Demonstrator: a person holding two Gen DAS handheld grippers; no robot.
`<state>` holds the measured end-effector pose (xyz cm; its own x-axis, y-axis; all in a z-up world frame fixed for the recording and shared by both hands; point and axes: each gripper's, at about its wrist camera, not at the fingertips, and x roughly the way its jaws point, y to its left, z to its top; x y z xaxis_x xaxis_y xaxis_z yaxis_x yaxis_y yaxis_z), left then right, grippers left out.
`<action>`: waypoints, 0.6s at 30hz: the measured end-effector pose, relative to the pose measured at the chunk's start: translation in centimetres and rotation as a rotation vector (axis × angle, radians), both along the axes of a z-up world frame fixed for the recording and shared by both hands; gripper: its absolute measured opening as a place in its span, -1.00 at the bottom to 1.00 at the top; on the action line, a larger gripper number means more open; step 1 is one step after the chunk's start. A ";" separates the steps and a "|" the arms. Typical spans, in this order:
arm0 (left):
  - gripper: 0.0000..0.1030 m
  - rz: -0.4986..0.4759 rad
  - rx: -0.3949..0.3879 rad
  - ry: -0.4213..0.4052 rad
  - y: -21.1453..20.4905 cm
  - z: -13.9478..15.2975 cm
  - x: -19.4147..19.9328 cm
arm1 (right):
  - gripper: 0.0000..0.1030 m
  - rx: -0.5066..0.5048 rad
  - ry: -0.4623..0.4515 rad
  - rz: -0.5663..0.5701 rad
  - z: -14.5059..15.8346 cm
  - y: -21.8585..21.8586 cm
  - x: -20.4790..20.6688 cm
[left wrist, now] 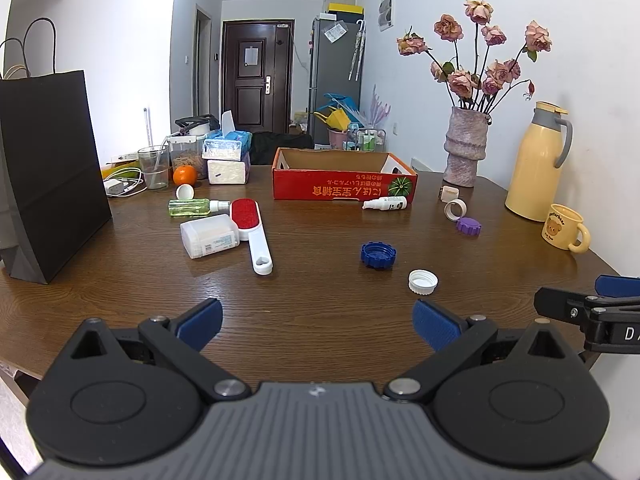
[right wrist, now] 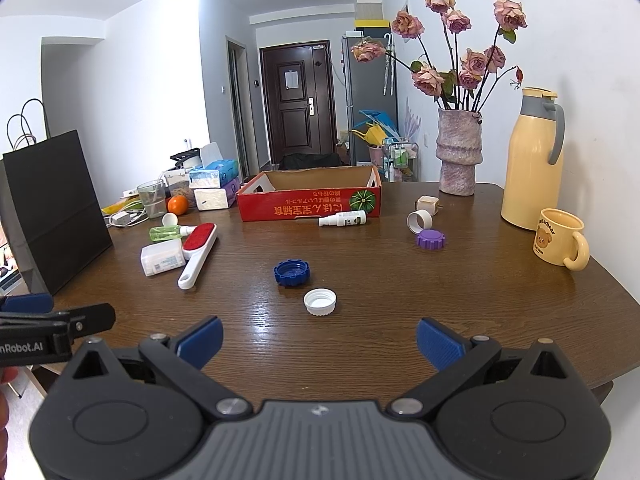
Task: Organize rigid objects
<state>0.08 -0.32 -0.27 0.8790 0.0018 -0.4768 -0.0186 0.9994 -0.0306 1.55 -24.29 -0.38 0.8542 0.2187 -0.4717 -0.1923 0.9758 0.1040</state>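
We held both grippers spread wide and empty over the tabletop's near edge; the white cap lay just ahead of the right gripper, nearer it than the left gripper, the red box toward the far edge

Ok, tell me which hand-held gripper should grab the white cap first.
Right, probably. The white cap lies almost straight ahead of the open right hand-held gripper, close to its fingers. For the open left hand-held gripper, the cap sits off to its right side, so it would need to swing across.
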 end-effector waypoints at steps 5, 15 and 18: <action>1.00 -0.001 0.001 -0.001 -0.2 0.0 0.0 | 1.00 -0.002 -0.001 0.000 0.1 0.0 0.0; 1.00 -0.002 0.000 -0.001 -0.5 0.1 0.0 | 1.00 0.000 -0.002 0.001 0.1 0.0 0.0; 1.00 -0.004 0.001 0.000 -0.7 0.3 0.0 | 1.00 -0.001 -0.002 0.001 0.1 0.1 -0.1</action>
